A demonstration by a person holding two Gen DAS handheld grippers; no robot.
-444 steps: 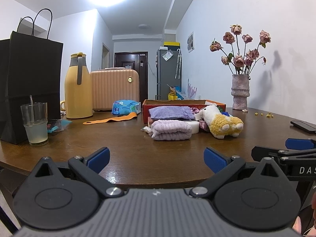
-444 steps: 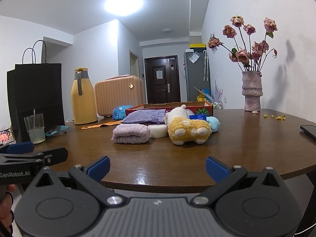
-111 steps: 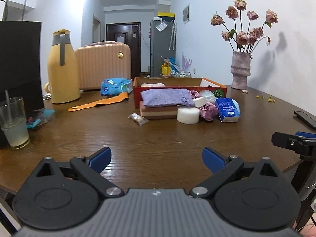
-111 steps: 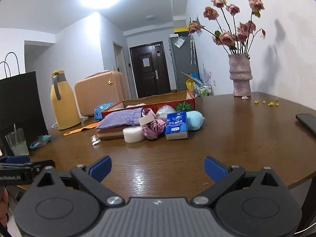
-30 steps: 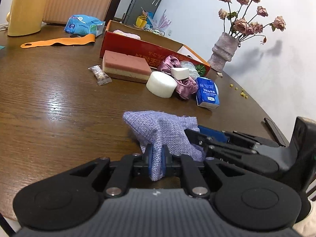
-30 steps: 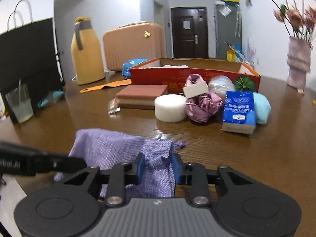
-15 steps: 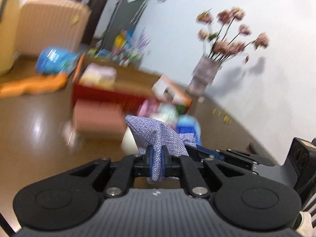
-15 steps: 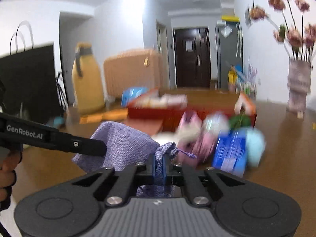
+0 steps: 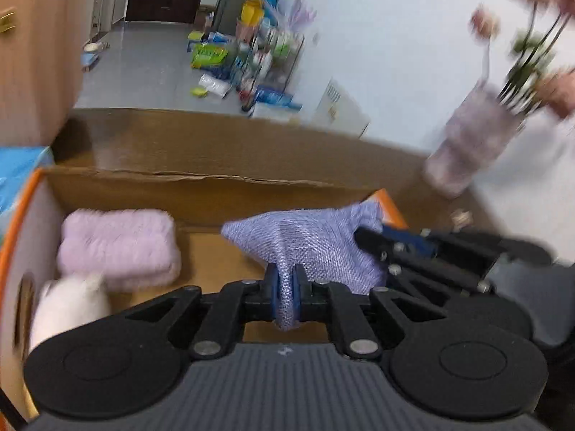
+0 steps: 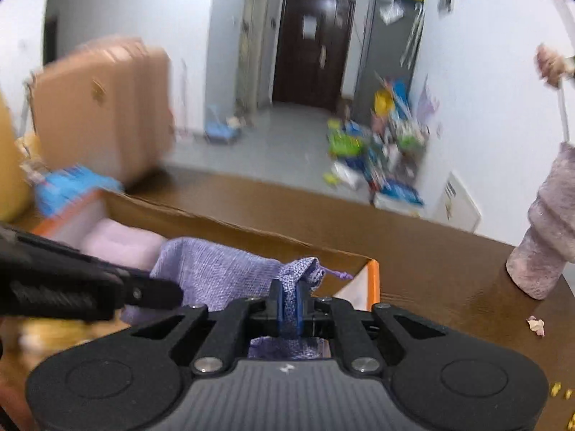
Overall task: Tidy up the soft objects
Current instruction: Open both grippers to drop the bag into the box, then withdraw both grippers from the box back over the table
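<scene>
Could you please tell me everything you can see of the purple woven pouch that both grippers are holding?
The purple woven pouch looks like coarse lilac fabric, soft and limp. A gathered mouth with a thin drawstring tail shows in the right wrist view. The left gripper pinches one bunched fold and the right gripper pinches the gathered mouth, both shut on it. It hangs stretched between them, above the open cardboard box, to the right of the folded pink towel. Whether it touches the box floor cannot be seen.

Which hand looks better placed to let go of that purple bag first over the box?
Probably the left gripper: its corner of the purple bag hangs over bare box floor, beside the pink towel. The right gripper pinches the drawstring end near the box's corner.
</scene>
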